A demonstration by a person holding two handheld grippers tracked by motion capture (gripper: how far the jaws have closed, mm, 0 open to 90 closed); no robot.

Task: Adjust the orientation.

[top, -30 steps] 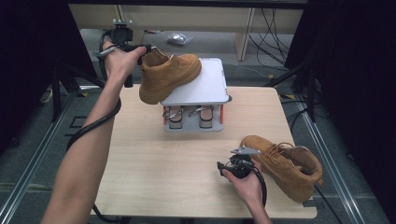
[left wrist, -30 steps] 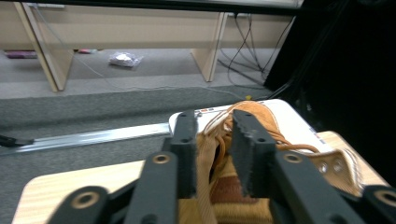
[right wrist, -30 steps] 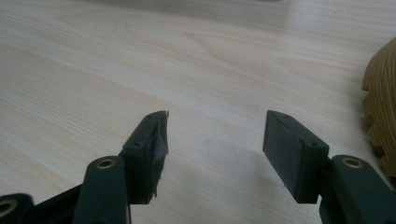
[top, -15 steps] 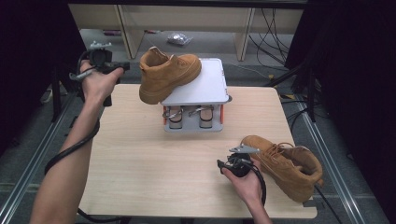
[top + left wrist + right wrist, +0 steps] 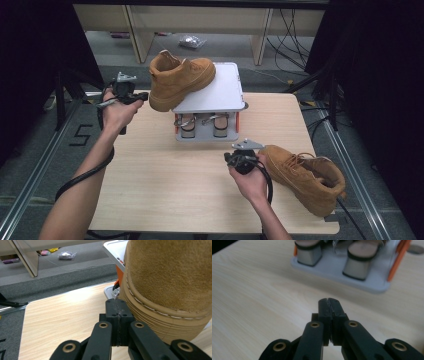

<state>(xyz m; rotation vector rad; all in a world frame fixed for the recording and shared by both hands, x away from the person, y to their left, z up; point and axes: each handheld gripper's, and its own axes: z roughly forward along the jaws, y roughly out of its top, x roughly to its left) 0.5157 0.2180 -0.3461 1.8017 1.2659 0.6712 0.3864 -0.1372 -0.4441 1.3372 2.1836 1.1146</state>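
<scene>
Wooden tabletop [image 5: 160, 190] amid dark curtains, seen from above: one boot [image 5: 177, 80] overhanging a raised white platform [image 5: 220, 92], second boot [image 5: 307, 175] lying beside the right gripper [image 5: 235, 159]. Left gripper [image 5: 131, 97] near the raised boot's heel. Left gripper view: jaws closed on nothing, just beside the sole. Right gripper view: jaws closed, empty, facing the platform's stand [image 5: 362, 280]. Likely risk: a nudge tipping the overhanging boot off.
</scene>
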